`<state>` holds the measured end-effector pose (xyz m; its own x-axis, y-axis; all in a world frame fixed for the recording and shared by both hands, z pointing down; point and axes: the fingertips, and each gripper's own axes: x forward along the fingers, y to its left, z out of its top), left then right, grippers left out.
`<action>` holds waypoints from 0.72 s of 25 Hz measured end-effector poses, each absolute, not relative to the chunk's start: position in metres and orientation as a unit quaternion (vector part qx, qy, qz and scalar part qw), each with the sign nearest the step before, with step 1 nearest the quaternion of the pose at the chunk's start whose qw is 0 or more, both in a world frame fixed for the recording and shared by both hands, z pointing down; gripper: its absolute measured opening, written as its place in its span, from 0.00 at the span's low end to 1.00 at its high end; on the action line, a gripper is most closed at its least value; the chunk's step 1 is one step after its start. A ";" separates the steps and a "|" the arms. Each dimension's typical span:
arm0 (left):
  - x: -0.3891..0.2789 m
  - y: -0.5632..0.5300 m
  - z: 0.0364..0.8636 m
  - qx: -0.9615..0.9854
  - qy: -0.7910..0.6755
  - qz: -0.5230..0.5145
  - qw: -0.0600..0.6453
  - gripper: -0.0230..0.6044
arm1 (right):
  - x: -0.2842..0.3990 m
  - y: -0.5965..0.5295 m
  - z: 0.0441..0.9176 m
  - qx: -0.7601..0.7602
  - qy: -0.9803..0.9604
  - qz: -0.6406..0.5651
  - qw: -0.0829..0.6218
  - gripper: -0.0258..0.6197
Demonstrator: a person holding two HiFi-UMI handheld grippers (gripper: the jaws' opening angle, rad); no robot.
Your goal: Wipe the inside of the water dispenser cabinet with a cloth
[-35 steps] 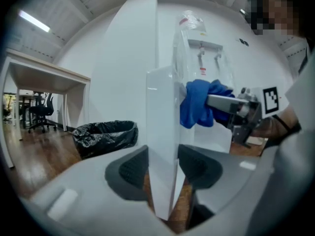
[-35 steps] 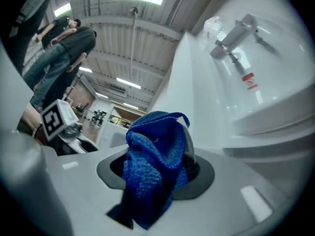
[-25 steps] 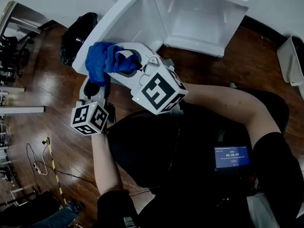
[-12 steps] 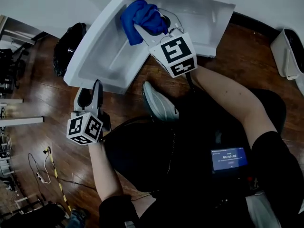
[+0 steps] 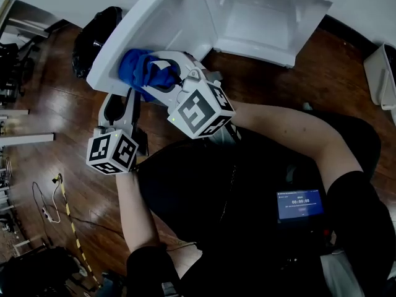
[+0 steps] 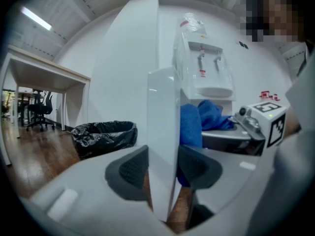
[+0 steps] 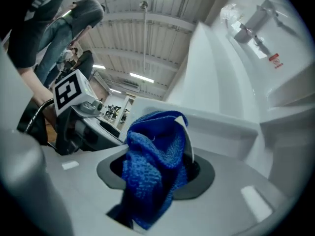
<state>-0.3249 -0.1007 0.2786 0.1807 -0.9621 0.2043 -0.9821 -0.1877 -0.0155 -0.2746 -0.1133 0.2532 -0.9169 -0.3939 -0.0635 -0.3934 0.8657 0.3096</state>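
Left gripper (image 6: 162, 170) pinches the free edge of the open door (image 5: 154, 23). Right gripper (image 5: 166, 76) is clamped on the blue cloth (image 5: 141, 70), which sits by the door's free end, outside the cabinet (image 5: 266, 26). The cavity lies ahead and right of the cloth, so the right hand looks set to reach in.

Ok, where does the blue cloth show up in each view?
Head view: cloth upper left of centre, by the cabinet door.
Left gripper view: cloth right of centre, behind that door's edge.
Right gripper view: cloth dead centre, hanging from the jaws.
Shared landmark: the white water dispenser.
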 end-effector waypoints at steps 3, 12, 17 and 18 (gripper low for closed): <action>-0.327 -0.101 0.279 0.765 -0.635 0.083 0.060 0.34 | -0.252 -0.154 0.263 0.250 -0.958 -0.137 0.006 0.34; -0.328 -0.101 0.279 0.764 -0.636 0.086 0.061 0.34 | -0.200 -0.224 0.297 0.333 -0.942 -0.035 0.033 0.34; -0.327 -0.101 0.279 0.763 -0.637 0.083 0.062 0.34 | -0.265 -0.142 0.311 0.213 -0.972 -0.073 0.060 0.34; -0.327 -0.101 0.279 0.764 -0.637 0.083 0.062 0.34 | -0.274 -0.126 0.312 0.192 -0.976 -0.080 0.063 0.34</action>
